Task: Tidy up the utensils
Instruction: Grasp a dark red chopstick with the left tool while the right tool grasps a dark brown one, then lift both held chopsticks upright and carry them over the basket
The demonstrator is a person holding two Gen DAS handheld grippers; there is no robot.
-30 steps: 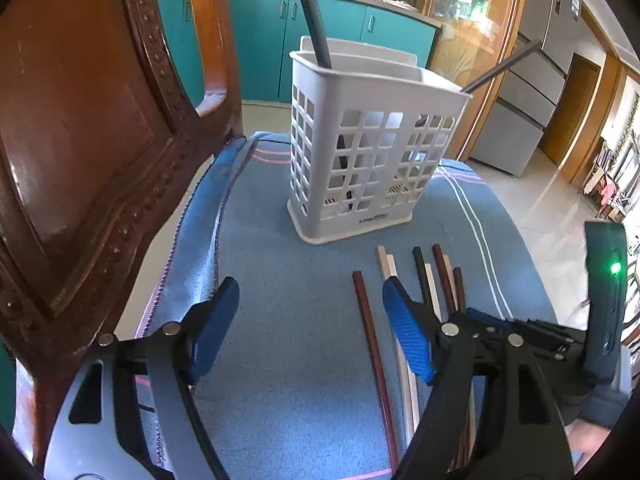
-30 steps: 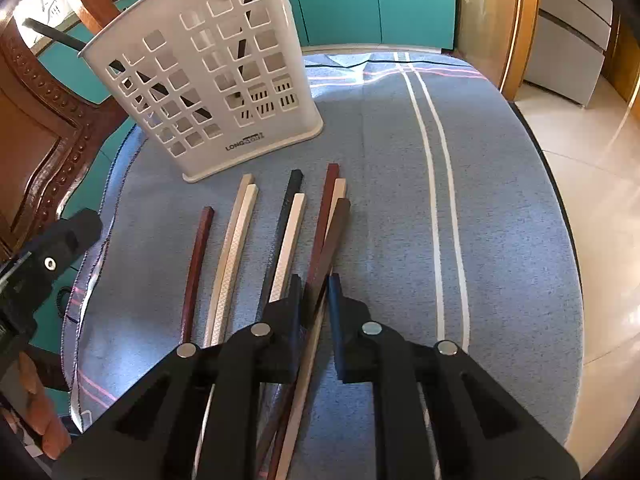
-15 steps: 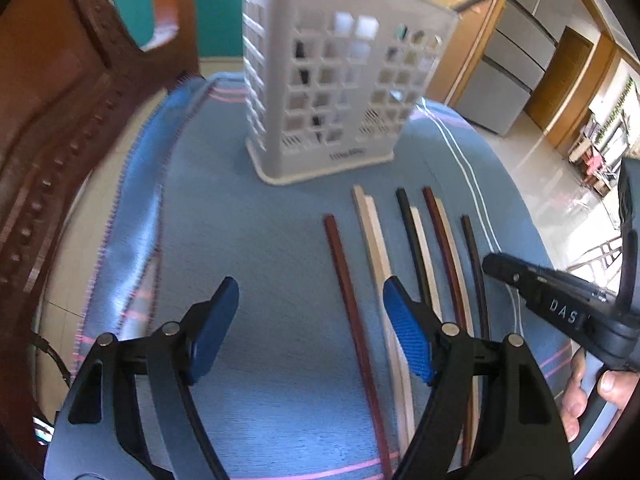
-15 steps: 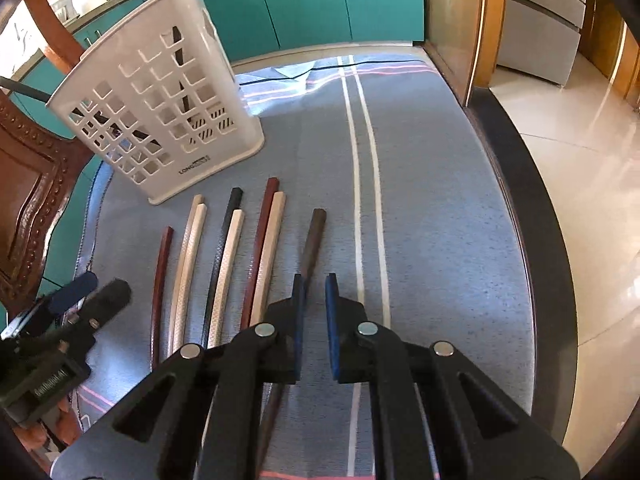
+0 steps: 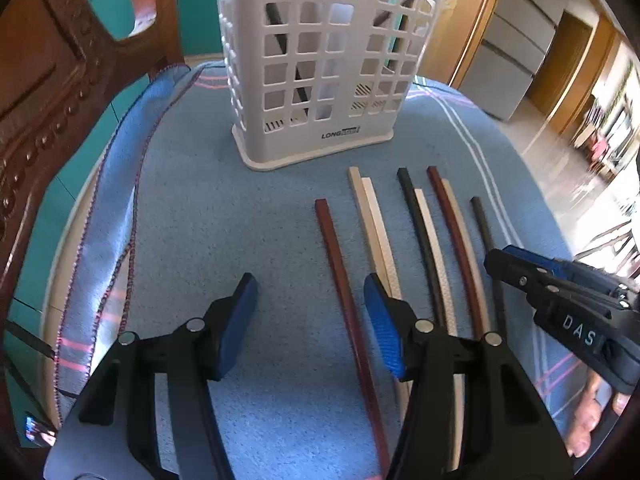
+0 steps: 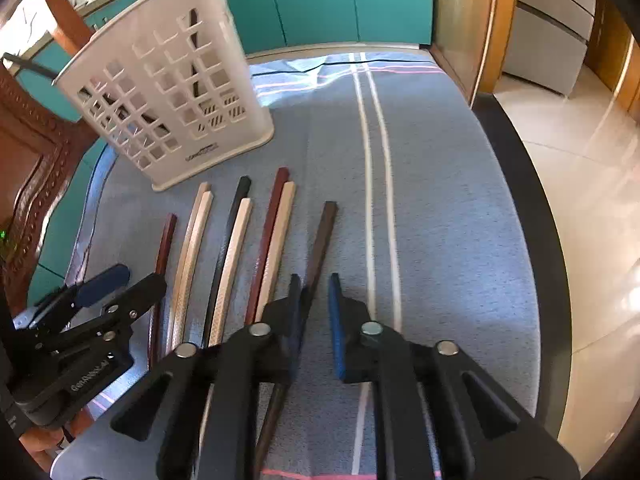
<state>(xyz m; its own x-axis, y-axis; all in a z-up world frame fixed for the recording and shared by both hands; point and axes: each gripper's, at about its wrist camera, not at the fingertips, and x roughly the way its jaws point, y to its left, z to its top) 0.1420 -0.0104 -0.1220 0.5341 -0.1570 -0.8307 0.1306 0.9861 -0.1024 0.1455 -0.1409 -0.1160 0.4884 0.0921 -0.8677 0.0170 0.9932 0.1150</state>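
Several chopsticks lie side by side on the blue cloth [image 5: 192, 220] in front of a white slotted utensil basket [image 5: 320, 68], which holds two dark sticks. My left gripper [image 5: 310, 312] is open and empty, low over the near end of the reddish-brown chopstick [image 5: 340, 280]. My right gripper [image 6: 314, 312] is open by a narrow gap, with the dark brown chopstick [image 6: 322, 240] lying beside its left finger, not held. The basket also shows in the right wrist view [image 6: 168, 92]. The right gripper shows at the right of the left wrist view [image 5: 560, 300].
A carved wooden chair back [image 5: 52, 72] stands close at the left. The table edge [image 6: 536, 216] falls off to a tiled floor on the right. Teal cabinets [image 6: 320, 0] stand behind.
My right gripper has let go of the dark brown chopstick, opened slightly and shifted it apart from the others to the right. My left gripper has moved forward and lower over the chopsticks, still open.
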